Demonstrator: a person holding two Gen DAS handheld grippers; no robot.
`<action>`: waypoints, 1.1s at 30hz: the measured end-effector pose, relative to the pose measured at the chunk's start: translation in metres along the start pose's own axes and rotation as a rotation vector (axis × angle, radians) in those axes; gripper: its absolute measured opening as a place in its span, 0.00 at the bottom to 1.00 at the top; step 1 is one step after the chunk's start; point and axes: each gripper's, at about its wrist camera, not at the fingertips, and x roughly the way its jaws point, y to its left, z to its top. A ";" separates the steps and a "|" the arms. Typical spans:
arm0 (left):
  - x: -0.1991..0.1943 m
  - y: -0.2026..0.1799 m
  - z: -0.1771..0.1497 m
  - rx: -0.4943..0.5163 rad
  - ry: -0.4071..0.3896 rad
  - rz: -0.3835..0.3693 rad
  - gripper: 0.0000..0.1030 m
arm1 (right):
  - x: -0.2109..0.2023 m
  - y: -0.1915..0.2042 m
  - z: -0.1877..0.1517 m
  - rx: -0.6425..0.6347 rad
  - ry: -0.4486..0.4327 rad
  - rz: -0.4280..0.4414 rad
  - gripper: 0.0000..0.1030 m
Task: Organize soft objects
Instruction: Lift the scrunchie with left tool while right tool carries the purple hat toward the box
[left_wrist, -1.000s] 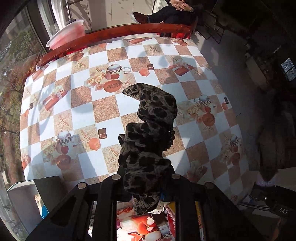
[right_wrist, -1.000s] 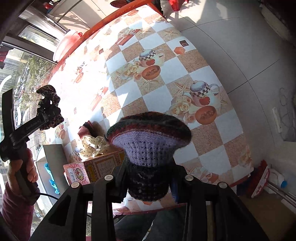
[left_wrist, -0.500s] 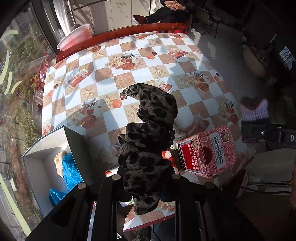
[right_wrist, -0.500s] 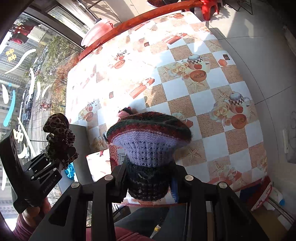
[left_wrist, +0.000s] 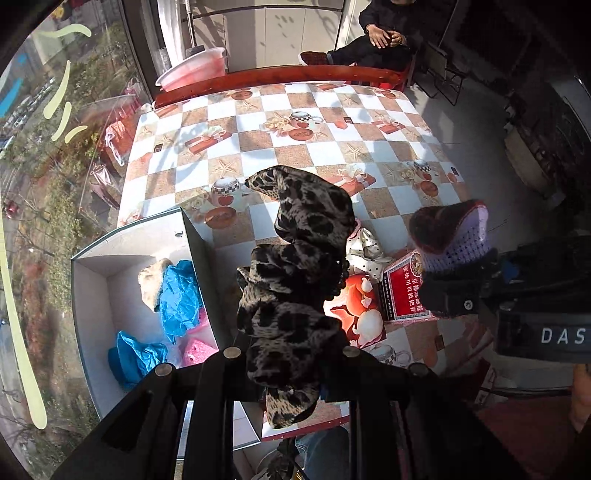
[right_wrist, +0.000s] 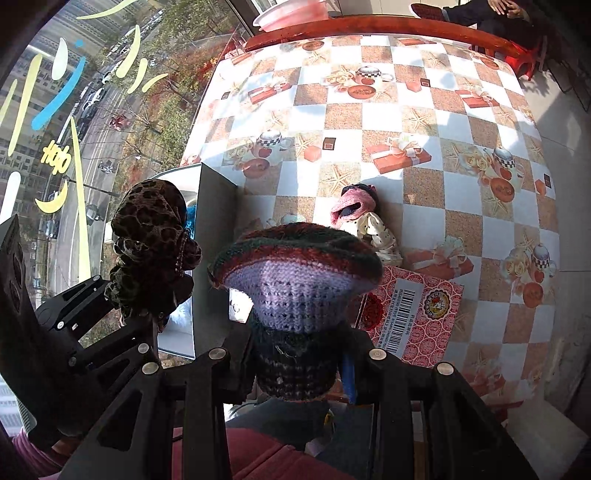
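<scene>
Sunlit glass walls look down on a street and trees beside a table spread with a checked oilcloth (left_wrist: 295, 147) of white and tan squares printed with teapots, roses and gift parcels. At that cloth's near left corner stands an open white cardboard box with a dark flap (left_wrist: 122, 258), and inside it lie crumpled bright blue fabric (left_wrist: 179, 291), a cream fluffy piece (left_wrist: 149, 280) and pink foam pieces (left_wrist: 194, 352).

Just right of the box, the left gripper (left_wrist: 291, 354) is clamped shut on a leopard-print fabric scrunchie (left_wrist: 295, 280), which stands up bunched from between its black fingers, above the cloth's near edge. Further right, the right gripper (right_wrist: 295, 363) is closed on a knitted cap with a lilac inside and a dark red-and-green striped rim (right_wrist: 295, 284), whose brim flares out above the jaws.

Below the cap, to the right of the box, a red patterned carton with a barcode label (right_wrist: 413, 314) lies on the cloth. Beyond the carton, touching its far edge, rests a cream polka-dot fabric piece (right_wrist: 376, 232), with a pink knitted piece (right_wrist: 351, 206) at its far end. Across the cloth from the box, a seated person's dark-trousered legs and folded hands (left_wrist: 384, 37) show behind the red wooden table edge (left_wrist: 277, 75).
</scene>
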 end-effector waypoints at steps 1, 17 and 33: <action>-0.002 0.003 -0.002 -0.009 -0.005 0.002 0.21 | 0.002 0.003 0.001 -0.009 0.006 0.000 0.36; -0.019 0.044 -0.017 -0.116 -0.049 0.037 0.21 | 0.014 0.046 0.018 -0.112 0.032 -0.001 0.36; -0.021 0.071 -0.028 -0.185 -0.053 0.054 0.21 | 0.026 0.072 0.025 -0.174 0.056 -0.007 0.36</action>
